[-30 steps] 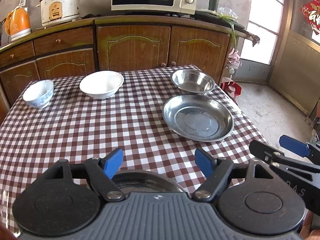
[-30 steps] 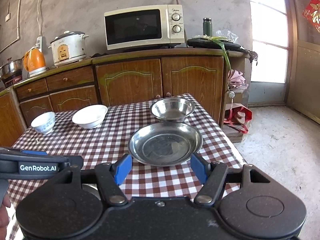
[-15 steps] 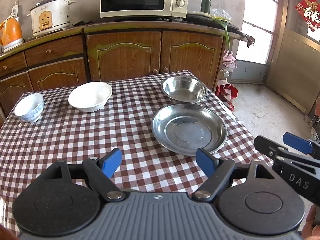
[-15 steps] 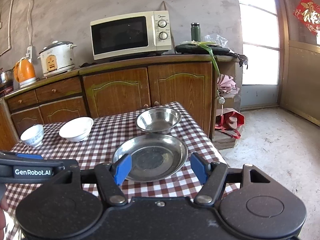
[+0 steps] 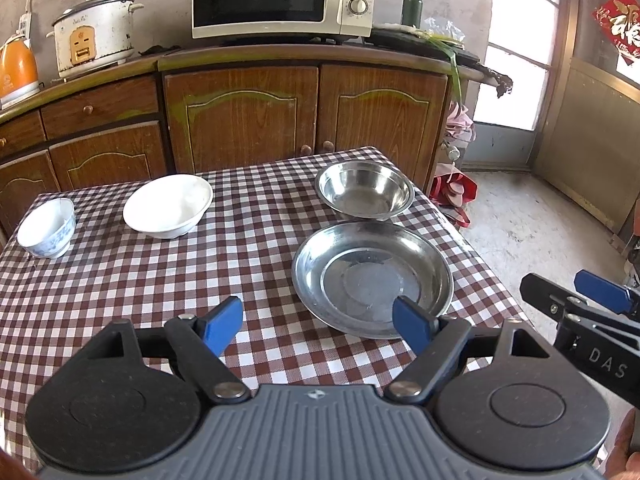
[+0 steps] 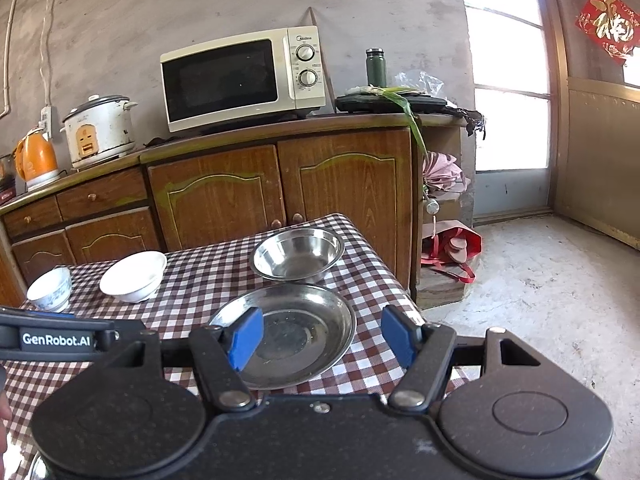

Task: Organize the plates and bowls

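Both the left gripper and right gripper hang wide and empty near the steel plate on the worktop, probably lining up to stack; steel bowl sits just behind the plate.

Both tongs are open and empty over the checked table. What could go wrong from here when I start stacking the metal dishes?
1. The steel plate and steel bowl sit close together near the table's right edge; a nudge could push one off.
2. Both are smooth, thin-rimmed metal, so the pads may slip.
3. The left tongs and right tongs face the same plate and might collide.
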Demonstrator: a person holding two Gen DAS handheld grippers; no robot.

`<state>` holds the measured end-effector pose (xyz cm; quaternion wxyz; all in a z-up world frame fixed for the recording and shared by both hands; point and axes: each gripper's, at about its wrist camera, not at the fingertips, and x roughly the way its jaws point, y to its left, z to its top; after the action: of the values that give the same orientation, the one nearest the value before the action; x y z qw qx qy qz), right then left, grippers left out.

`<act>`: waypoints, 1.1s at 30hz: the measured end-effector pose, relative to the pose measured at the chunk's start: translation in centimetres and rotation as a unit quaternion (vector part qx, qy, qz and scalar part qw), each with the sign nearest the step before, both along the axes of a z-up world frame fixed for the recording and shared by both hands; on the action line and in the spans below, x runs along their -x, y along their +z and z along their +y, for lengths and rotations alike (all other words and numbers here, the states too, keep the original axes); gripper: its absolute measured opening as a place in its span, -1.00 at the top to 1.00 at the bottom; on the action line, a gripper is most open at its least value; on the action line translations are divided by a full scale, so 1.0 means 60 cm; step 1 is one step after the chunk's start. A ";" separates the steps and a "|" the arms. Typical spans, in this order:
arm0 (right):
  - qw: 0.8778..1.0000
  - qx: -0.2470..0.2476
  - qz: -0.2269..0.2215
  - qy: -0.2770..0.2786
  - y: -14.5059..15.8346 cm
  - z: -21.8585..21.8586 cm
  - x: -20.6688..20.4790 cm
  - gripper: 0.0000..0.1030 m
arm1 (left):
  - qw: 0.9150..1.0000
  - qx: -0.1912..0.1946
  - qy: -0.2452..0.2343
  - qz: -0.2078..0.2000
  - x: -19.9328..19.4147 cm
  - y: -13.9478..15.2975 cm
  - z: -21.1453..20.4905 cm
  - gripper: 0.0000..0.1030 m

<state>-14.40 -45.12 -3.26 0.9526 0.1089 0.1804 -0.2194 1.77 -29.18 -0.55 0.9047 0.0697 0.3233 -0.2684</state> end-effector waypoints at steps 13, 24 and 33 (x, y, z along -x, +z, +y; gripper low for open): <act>1.000 -0.002 -0.003 -0.005 -0.002 -0.022 -0.011 -0.52 | 1.000 -0.003 0.003 0.004 -0.016 -0.003 -0.012 -0.64; 1.000 0.000 -0.004 -0.007 0.000 -0.032 -0.018 -0.52 | 1.000 -0.004 0.007 0.005 -0.031 -0.003 -0.021 -0.64; 1.000 0.000 -0.003 -0.006 0.001 -0.040 -0.024 -0.52 | 1.000 -0.003 0.007 0.001 -0.038 -0.001 -0.026 -0.64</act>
<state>-12.98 -47.52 -3.22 0.9518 0.1105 0.1768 -0.2249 4.07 -30.73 -0.60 0.9061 0.0699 0.3252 -0.2616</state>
